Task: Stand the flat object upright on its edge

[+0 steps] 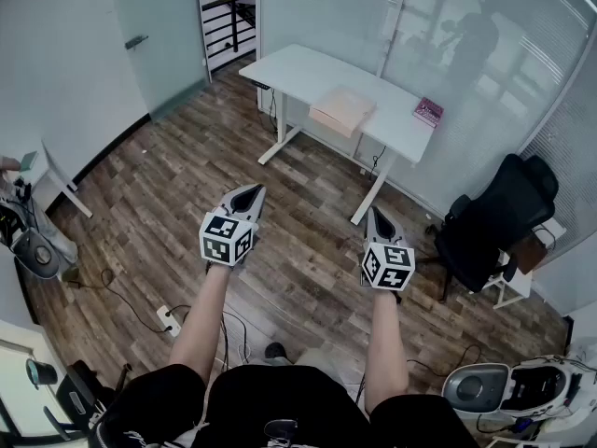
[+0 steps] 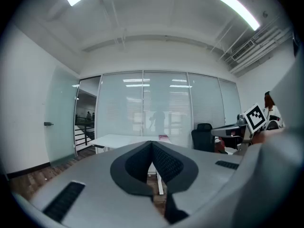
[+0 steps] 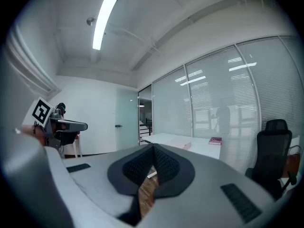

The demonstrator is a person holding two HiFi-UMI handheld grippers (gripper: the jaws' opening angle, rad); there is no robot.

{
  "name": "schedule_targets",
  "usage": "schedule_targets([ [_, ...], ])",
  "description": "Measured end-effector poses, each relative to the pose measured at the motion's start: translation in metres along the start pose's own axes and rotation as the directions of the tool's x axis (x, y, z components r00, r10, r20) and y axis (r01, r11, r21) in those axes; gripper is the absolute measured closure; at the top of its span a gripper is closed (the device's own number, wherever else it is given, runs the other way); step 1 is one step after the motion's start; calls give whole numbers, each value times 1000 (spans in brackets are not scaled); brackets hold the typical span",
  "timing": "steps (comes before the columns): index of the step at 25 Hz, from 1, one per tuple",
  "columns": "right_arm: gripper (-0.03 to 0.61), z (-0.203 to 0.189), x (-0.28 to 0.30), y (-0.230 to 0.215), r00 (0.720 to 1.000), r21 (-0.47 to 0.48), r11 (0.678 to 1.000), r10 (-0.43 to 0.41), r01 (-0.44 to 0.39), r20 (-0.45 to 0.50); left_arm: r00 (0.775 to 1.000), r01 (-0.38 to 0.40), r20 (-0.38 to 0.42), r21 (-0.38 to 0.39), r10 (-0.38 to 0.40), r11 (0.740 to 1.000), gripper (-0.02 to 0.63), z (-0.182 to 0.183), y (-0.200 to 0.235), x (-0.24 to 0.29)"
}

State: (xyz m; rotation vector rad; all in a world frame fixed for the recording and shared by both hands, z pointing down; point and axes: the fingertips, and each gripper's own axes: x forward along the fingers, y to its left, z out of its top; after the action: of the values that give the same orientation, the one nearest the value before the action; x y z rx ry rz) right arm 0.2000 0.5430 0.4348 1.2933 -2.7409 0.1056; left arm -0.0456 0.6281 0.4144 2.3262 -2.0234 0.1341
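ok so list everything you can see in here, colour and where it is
desk: one, white, against the glass wall
flat object: one, beige, lying flat on the desk's middle
book: one, dark red, lying flat at the desk's right end
office chair: one, black, right of the desk
glass door: one, frosted, upper left
power strip: one, white, on the wood floor, lower left
device: one, white and grey, lower right; kind unclear
left gripper: one, grey, jaws shut, empty, held over the floor
right gripper: one, grey, jaws shut, empty, beside the left
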Motion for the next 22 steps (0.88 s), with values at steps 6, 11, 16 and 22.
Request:
schedule_targets([
  [6, 557, -5, 6, 9, 1000, -4, 1000, 10, -10, -4, 1000, 6, 4, -4, -6, 1000, 592, -3, 10, -4],
  [11, 555, -6, 23, 10, 1000, -4, 1000, 16, -16, 20, 1000, 12, -3, -5, -12, 1000, 593, -13, 21, 8],
  [16, 555, -8, 58, 0, 1000, -20, 1000, 14, -13, 22, 1000, 7, -7, -4, -7, 1000, 592, -19, 38, 39],
  [22, 555, -4, 110, -17, 1000, -29, 999, 20, -19, 14, 1000, 7, -13, 0, -7, 1000, 592, -19, 61, 87],
])
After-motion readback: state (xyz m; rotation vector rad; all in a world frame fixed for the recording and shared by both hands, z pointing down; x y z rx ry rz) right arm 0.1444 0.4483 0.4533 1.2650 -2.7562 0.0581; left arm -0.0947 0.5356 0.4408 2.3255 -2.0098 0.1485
